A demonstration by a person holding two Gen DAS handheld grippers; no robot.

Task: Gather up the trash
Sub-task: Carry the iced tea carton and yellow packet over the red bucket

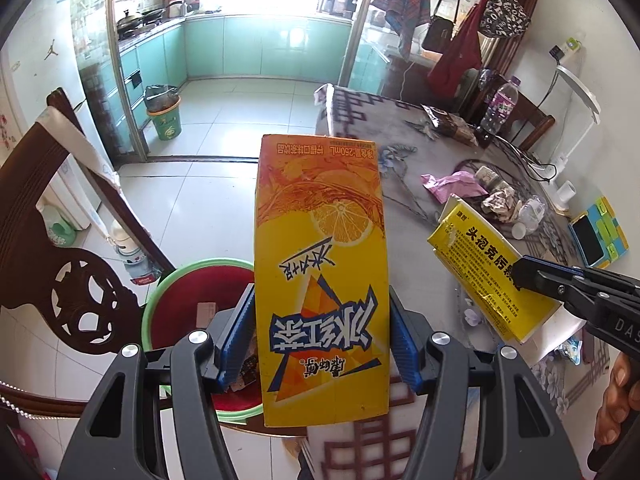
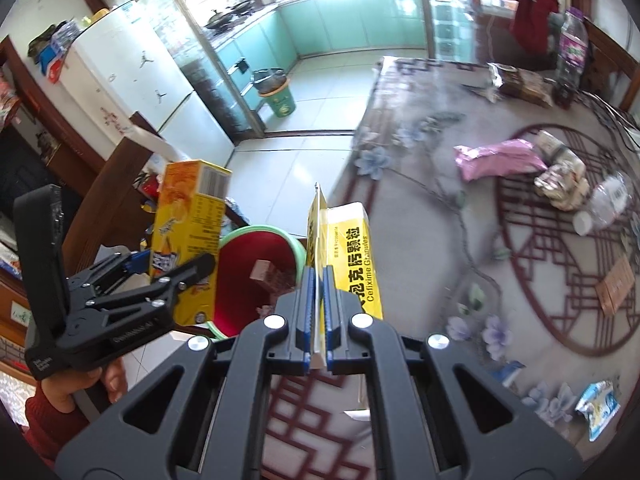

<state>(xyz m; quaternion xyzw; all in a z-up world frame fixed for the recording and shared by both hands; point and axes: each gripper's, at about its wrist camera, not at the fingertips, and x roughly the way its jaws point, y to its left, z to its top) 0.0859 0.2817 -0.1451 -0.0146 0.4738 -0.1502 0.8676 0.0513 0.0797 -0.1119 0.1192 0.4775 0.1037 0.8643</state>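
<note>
The left gripper [image 1: 322, 336] is clamped on a tea carton [image 1: 320, 272], its blue pads pressing the carton's two narrow sides low down. The carton stands upright in the jaws, over the near rim of a green bin [image 1: 160, 292] with a red liner on the floor by the table's edge. It looks light and probably empty, with stiff card walls that would dent under a hard squeeze; the flat sides are the sensible place to hold it. To the right, the right gripper [image 1: 520, 274] pinches a yellow medicine box [image 1: 480, 272] above the table [image 1: 360, 120].

From the right wrist, the right gripper [image 2: 316, 316] is closed nearly flat on a thin flap of the medicine box [image 2: 352, 256], which is torn open and flimsy, so it may swing or tear; it hangs just beside the bin [image 2: 296, 246]. The left gripper [image 2: 168, 268] holds the carton [image 2: 188, 240] at the left. More litter lies on the patterned tablecloth: a pink wrapper [image 2: 496, 158] and a crushed bottle [image 2: 604, 204]. A tiled floor leads to a kitchen with teal cabinets.
</note>
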